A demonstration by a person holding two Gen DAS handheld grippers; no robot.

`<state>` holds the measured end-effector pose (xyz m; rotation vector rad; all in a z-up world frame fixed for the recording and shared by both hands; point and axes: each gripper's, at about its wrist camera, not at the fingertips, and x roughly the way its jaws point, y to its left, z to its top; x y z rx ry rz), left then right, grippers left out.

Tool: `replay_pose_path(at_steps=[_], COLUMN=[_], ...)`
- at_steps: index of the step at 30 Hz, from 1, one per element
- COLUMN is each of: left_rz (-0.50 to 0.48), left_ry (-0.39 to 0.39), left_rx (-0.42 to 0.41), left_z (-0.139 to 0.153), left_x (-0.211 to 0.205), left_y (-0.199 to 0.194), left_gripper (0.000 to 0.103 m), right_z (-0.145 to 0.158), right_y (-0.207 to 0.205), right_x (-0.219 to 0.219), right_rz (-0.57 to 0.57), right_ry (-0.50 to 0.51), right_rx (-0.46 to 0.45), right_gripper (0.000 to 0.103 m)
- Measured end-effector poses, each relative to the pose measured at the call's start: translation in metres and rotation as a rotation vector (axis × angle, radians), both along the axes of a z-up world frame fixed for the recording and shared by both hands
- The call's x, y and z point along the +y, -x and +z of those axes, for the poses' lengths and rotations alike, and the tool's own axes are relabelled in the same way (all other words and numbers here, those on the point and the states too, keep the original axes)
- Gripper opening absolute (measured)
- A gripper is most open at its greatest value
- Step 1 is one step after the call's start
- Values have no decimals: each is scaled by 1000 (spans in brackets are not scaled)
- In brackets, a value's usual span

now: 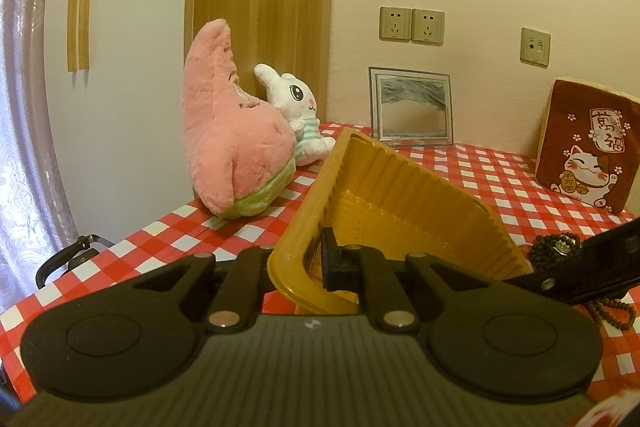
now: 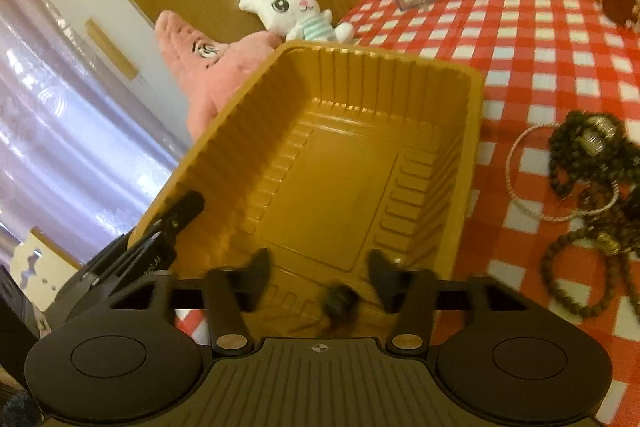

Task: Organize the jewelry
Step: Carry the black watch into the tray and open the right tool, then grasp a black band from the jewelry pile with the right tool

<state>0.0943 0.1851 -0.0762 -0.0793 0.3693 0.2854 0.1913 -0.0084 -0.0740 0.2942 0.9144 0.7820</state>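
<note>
Yellow tray (image 2: 332, 163) clamped at rim by left gripper (image 1: 320, 259); right gripper (image 2: 320, 275) released over one dark piece (image 2: 340, 301) inside; beads (image 2: 588, 163) right of frame, unsorted.

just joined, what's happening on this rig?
The left hand-held gripper is clamped on the rim of a ribbed yellow plastic tray, holding it tilted. The right hand-held gripper is open over the tray's near end, where a blurred dark beaded piece sits. More dark bead strands remain on the red-checked tablecloth.
</note>
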Motion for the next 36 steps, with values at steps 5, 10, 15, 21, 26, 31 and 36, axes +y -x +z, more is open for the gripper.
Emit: replay_pose_path(at_steps=[5,10,15,21,26,31,36], left_rz=[-2,-1,1,5,8,10,13], left_ry=[-1,-7,-9,-13,-12,-14,-13], left_rx=[0,0,2,4,5,6,5], left_z=[0,1,2,3,3,4,5], left_x=[0,-2,-3,-5,-6,-6,-6], left_y=[1,1,0,0,0,-1,-1], left_gripper=[9,8,8,8,8,8,8], right_z=[11,19,14,4,-4,-16,-29], right_y=[8,15,13,2,-9,-20,-33], right_x=[-28,-68,-119,-160,-165,-149,-134], right_rz=[-26,-104,-225,-312,-290,-226,-177], right_ry=[5,85,169,266,311,368,423], right_rx=[-49,-121,-120,-133,-162,-188,-209], right_gripper=[58,58,58,58,58,57,48])
